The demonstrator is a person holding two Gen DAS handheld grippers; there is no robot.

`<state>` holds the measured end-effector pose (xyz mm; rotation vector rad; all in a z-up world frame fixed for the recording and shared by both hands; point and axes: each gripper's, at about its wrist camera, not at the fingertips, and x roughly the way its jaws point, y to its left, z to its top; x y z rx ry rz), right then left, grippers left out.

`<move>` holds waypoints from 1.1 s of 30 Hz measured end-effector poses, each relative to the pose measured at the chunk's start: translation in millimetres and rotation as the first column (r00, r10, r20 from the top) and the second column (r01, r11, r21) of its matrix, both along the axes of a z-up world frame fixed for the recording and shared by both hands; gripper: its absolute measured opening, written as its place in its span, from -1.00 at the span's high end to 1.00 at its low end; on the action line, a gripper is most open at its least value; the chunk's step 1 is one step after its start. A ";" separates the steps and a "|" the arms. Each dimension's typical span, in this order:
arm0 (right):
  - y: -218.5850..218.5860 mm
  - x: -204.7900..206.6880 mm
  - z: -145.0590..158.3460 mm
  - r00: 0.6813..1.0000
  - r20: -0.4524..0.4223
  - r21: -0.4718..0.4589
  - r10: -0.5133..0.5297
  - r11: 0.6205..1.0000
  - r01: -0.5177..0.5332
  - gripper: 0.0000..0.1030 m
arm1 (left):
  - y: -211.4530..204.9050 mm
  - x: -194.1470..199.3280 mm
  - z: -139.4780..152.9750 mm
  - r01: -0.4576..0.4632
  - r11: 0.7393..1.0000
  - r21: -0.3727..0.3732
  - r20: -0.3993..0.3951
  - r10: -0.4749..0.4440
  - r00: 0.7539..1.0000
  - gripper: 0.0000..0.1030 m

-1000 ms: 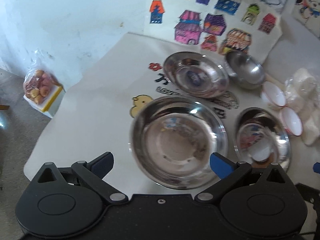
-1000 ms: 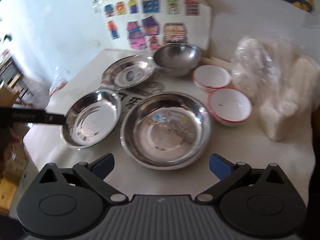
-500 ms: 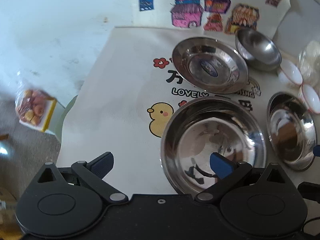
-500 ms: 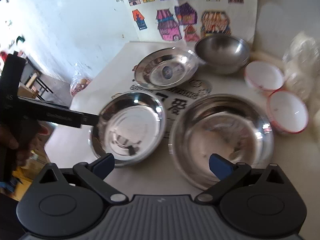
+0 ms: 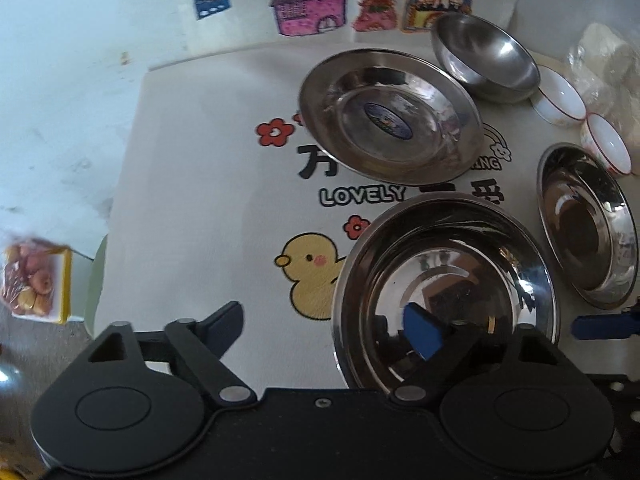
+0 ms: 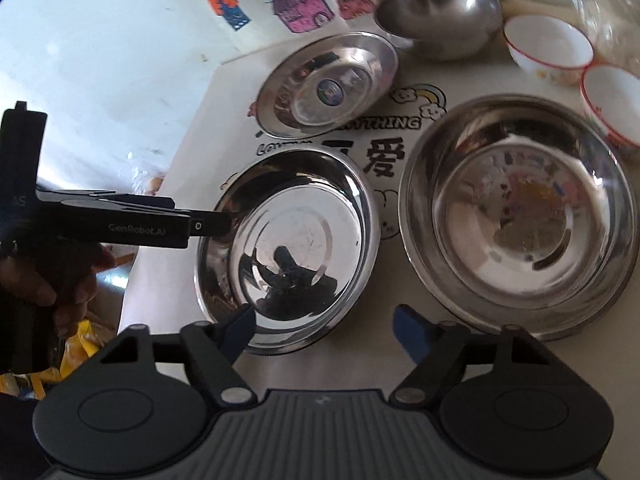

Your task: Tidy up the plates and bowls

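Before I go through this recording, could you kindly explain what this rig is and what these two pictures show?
There is no robot here: a person holds a black two-finger gripper in each hand, and a wide-angle camera on each one looks along its blue-tipped fingers. One picture is from the left gripper, the other from the right gripper. On the cream printed tablecloth lie a shiny shallow steel plate, a larger steel basin, a steel plate with a blue sticker, a deep steel bowl and two white red-rimmed bowls. Both grippers' jaws have just been closing, but they grip nothing. The left straddles the shiny plate's rim, and the right hangs open over its near edge.
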<state>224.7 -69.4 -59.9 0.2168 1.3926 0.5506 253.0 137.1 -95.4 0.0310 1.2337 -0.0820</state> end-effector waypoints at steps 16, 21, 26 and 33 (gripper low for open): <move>-3.8 -4.3 -13.7 0.998 -0.012 -0.021 -0.064 0.998 0.064 0.60 | -4.0 5.7 -10.6 -0.011 0.998 -0.054 -0.051 0.008 0.999 0.68; 0.4 -7.3 -9.7 1.000 0.020 -0.032 -0.011 0.999 0.011 0.60 | 2.5 -1.3 -9.7 -0.059 0.996 -0.073 -0.053 0.055 0.997 0.78; 2.6 -7.7 -0.1 0.998 0.048 -0.012 0.050 0.999 -0.049 0.60 | 7.1 -16.2 4.7 -0.098 0.991 -0.094 -0.029 0.096 0.995 0.95; 2.9 -11.3 19.3 0.979 0.115 0.055 0.171 0.982 -0.178 0.68 | -21.9 -26.9 19.2 -0.064 0.988 -0.142 0.026 0.068 0.997 1.00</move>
